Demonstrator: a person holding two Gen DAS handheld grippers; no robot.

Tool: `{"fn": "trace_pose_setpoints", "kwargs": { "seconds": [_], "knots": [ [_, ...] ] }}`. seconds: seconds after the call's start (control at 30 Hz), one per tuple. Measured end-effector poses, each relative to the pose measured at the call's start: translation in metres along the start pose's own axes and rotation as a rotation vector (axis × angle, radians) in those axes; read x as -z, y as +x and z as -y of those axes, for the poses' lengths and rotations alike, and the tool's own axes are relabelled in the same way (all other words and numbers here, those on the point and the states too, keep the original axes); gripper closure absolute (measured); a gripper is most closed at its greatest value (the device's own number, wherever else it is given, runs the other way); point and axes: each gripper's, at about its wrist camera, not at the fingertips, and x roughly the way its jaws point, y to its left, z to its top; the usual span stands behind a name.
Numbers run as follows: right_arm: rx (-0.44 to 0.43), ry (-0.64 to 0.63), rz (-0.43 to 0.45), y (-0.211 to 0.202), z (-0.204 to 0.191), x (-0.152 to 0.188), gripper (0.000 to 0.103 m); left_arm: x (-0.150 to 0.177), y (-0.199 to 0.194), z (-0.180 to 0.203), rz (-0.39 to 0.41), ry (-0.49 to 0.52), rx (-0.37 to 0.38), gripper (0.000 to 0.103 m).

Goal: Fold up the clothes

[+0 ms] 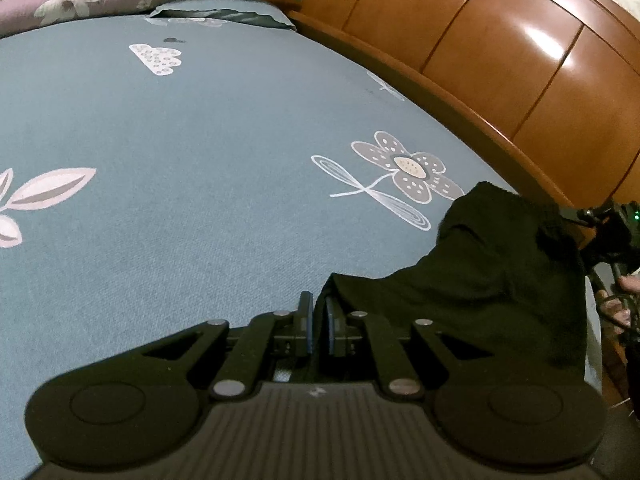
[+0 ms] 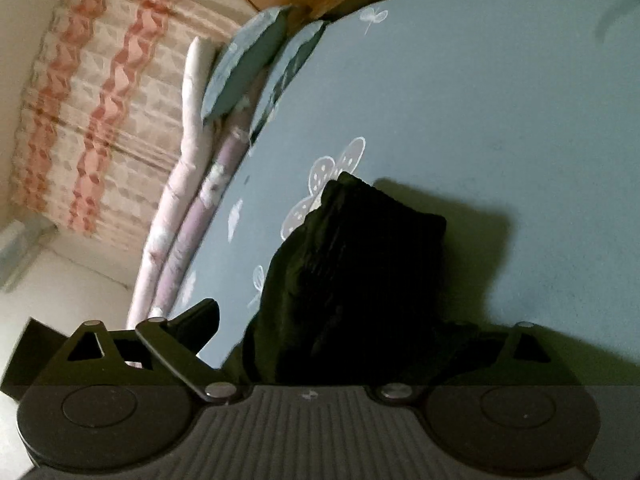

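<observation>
A black garment (image 1: 500, 272) lies bunched on the blue-grey flowered bed sheet (image 1: 180, 160) at the right of the left wrist view. My left gripper (image 1: 319, 326) is shut on its near left edge, the blue pads almost touching. In the right wrist view the same black garment (image 2: 352, 260) rises in a crumpled heap between the wide-spread fingers of my right gripper (image 2: 336, 320), which is open. Its left finger (image 2: 200, 322) shows; the cloth hides the right one. The right gripper (image 1: 612, 232) and a hand (image 1: 628, 284) appear at the far right edge beyond the garment.
A glossy wooden headboard (image 1: 500, 52) runs along the bed's right side. Pillows and folded floral quilts (image 1: 80, 0) are stacked at the far end, also seen as pillows (image 2: 240, 72) beside a pink-patterned curtain (image 2: 80, 120). The bed sheet (image 2: 520, 100) stretches wide to the left of the garment.
</observation>
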Motion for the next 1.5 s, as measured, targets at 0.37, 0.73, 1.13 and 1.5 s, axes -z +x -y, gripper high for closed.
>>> {"fn": "trace_pose_setpoints", "kwargs": {
  "seconds": [0.37,0.73,1.13,1.5],
  "knots": [
    [0.137,-0.123,0.199,-0.053,-0.052,0.039,0.082,-0.004,-0.004,0.006,0.009,0.005,0.017,0.098],
    [0.418,-0.08,0.261,-0.079,-0.034,0.082,0.073,-0.014,0.016,0.006,-0.02,-0.032,0.096,0.095],
    [0.442,-0.074,0.383,-0.106,-0.046,0.079,0.031,-0.014,-0.031,0.001,-0.002,0.005,0.054,0.096],
    [0.427,-0.134,0.341,-0.099,-0.057,0.086,0.03,0.013,-0.036,0.029,-0.086,0.188,0.011,0.093]
  ]
}}
